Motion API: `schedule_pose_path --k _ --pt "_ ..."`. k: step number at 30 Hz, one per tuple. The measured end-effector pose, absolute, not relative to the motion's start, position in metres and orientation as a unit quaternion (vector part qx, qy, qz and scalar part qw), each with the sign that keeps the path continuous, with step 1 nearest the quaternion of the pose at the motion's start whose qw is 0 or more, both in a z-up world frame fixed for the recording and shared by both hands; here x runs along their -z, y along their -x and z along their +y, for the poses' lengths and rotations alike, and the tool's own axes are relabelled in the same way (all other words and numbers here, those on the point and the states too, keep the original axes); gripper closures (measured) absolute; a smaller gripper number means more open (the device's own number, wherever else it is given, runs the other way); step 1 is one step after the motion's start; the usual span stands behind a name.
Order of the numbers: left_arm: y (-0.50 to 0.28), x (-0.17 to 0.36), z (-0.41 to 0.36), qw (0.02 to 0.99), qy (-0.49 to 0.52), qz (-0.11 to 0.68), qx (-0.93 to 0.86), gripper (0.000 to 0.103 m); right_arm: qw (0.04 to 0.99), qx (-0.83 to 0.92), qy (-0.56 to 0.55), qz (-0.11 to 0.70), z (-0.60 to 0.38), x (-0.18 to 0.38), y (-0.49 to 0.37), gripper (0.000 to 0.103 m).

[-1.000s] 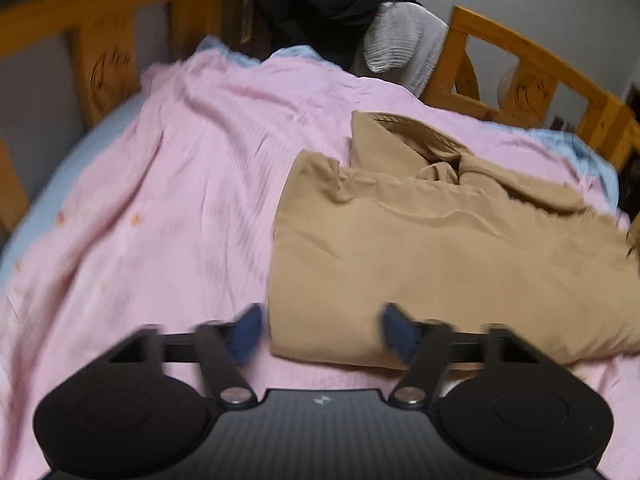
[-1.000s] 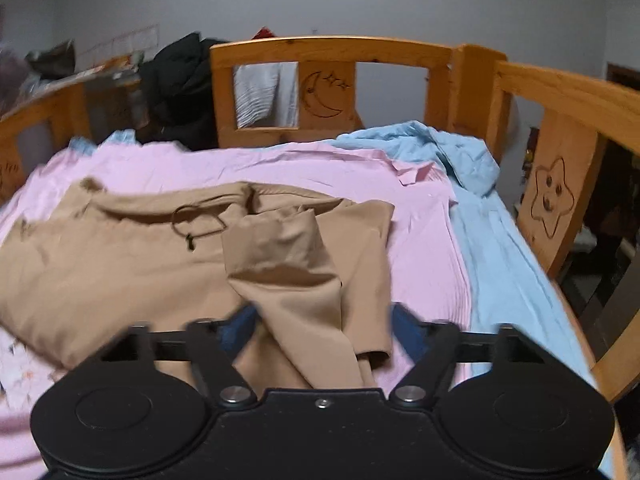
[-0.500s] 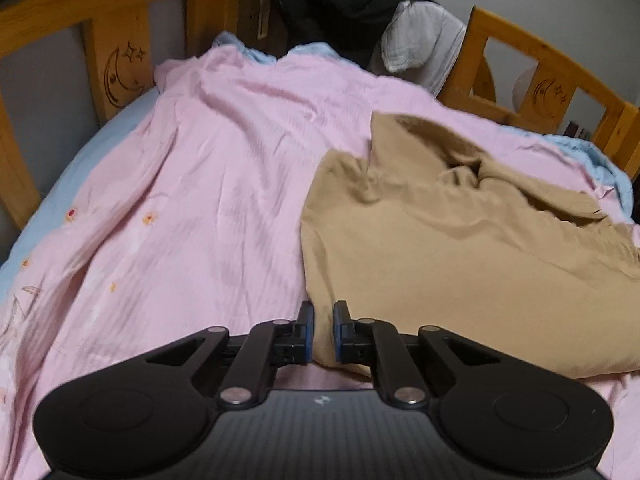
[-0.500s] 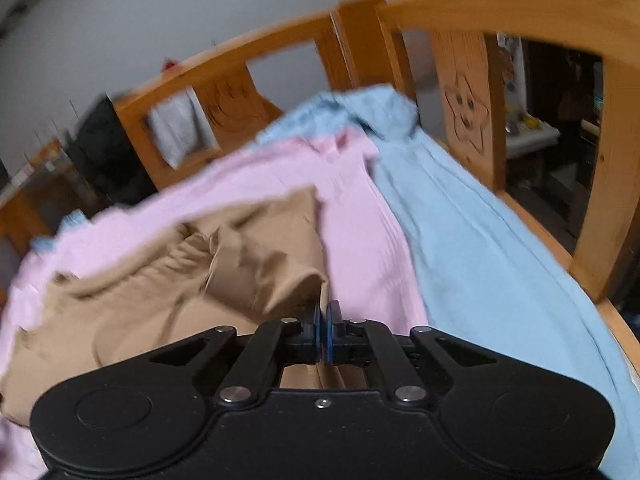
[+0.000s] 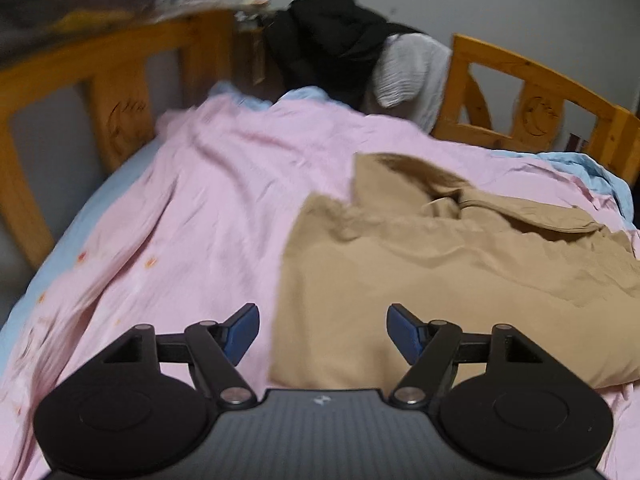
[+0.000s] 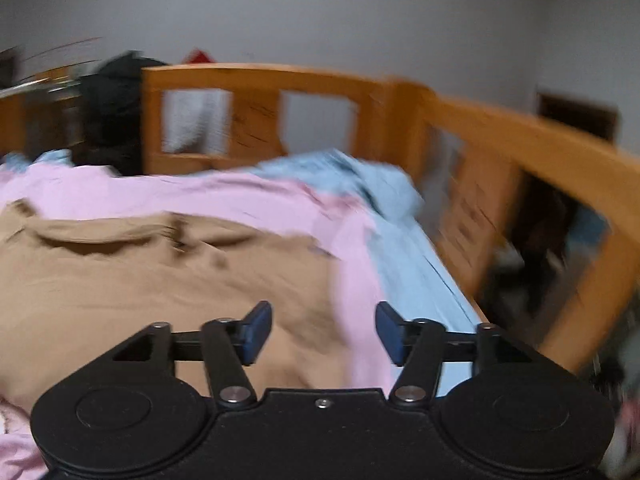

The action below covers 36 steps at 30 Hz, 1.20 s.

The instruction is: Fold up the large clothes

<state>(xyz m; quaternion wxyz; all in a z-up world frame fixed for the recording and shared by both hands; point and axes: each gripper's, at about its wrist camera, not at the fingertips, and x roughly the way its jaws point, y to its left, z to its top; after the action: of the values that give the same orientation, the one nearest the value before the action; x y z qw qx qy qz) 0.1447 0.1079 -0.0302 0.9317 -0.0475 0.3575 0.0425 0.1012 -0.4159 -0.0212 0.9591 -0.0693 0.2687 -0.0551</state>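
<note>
On the pink quilt [image 5: 208, 216], just right of its middle, the tan coat [image 5: 460, 280] lies spread and partly folded, flat enough to crease. The left gripper [image 5: 322, 334] straddles the coat's near-left edge and the right gripper [image 6: 324, 332] its near-right edge. Both have just been opening, with jaws apart and nothing clamped, probably after letting the cloth go.

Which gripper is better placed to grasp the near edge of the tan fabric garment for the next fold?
Probably the left gripper: its open jaws, which have just been opening, straddle the near corner of the tan fabric garment. The right gripper, also open, hangs over the garment's side edge and the pink sheet.
</note>
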Motion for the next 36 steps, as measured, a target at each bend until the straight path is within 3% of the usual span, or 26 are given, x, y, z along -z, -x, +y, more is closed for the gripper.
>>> schedule_pose_path --k 4,7,13,17,21,24,29,33,36 --pt "-0.159 0.038 0.071 0.933 0.012 0.358 -0.025 0.026 0.961 0.003 0.074 0.268 -0.379 0.029 -0.116 0.031" --pt "-0.172 0.053 0.049 0.923 -0.03 0.382 -0.019 0.033 0.954 0.012 0.056 0.294 -0.378 0.046 -0.128 0.031" --pt "-0.179 0.072 0.054 0.92 0.001 0.392 -0.021 0.029 0.929 0.061 -0.052 0.362 -0.43 0.084 -0.139 0.031" --pt "-0.176 0.07 0.054 0.917 -0.005 0.397 -0.029 0.028 0.931 0.07 -0.037 0.357 -0.424 0.084 -0.137 0.031" --pt "-0.162 0.053 0.06 0.917 0.019 0.397 -0.044 0.014 0.938 0.067 -0.039 0.339 -0.414 0.066 -0.122 0.03" --pt "-0.132 0.041 0.068 0.92 0.062 0.386 -0.04 0.006 0.943 0.046 -0.039 0.329 -0.402 0.042 -0.102 0.018" --pt "-0.104 0.047 0.089 0.909 0.117 0.398 -0.034 0.005 0.908 0.025 -0.198 0.369 -0.4 0.03 -0.053 0.009" --pt "-0.111 0.059 0.105 0.898 0.181 0.4 -0.029 0.005 0.87 0.049 -0.265 0.412 -0.41 0.054 -0.049 0.012" --pt "-0.123 0.06 0.109 0.894 0.203 0.397 -0.03 0.011 0.843 0.078 -0.353 0.399 -0.434 0.066 -0.057 0.017"
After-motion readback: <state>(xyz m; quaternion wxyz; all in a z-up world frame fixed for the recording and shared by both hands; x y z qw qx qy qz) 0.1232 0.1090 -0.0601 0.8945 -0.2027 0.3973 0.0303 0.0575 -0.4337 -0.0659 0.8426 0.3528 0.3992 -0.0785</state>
